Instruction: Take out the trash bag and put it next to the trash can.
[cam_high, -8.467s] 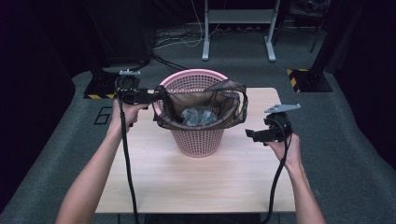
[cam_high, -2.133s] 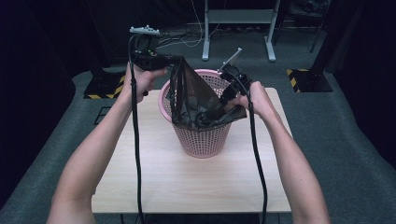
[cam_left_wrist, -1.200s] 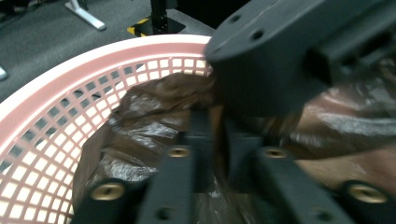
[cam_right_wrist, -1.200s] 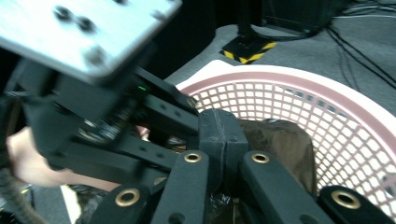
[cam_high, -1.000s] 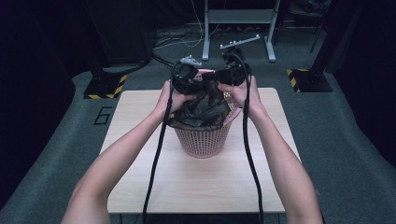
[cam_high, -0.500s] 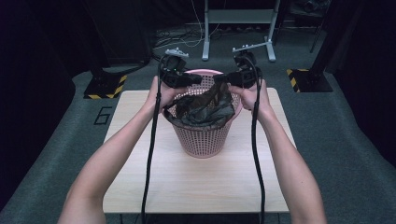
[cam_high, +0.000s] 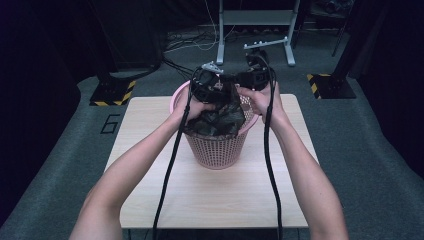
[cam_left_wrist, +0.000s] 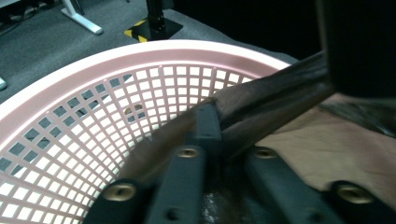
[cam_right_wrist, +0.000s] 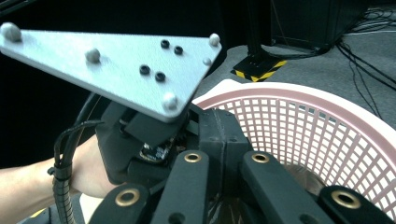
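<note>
A pink lattice basket (cam_high: 220, 145) stands on the pale wooden table (cam_high: 150, 130) with a dark bin bag (cam_high: 215, 120) sagging inside it. Both grippers meet over the basket's far rim. My left gripper (cam_high: 210, 86) has just closed its jaws, and they (cam_left_wrist: 208, 126) pinch a fold of the bag's film (cam_left_wrist: 271, 98) above the basket wall (cam_left_wrist: 93, 93). My right gripper (cam_high: 250, 79) is shut too, its jaws (cam_right_wrist: 219, 135) on the bag's edge right beside the left gripper's grey plate (cam_right_wrist: 116, 51). The basket rim (cam_right_wrist: 299, 121) curves behind.
A grey stand (cam_high: 255, 45) with cables on the floor is behind the table. Yellow-and-black striped bases sit at the back left (cam_high: 112, 92) and back right (cam_high: 330, 85). Black cables trail from both grippers along the forearms towards the front edge.
Half a second ago the hands were apart at the basket's two sides with the bag stretched between them. They have now come together over the far rim, bunching the bag's mouth.
</note>
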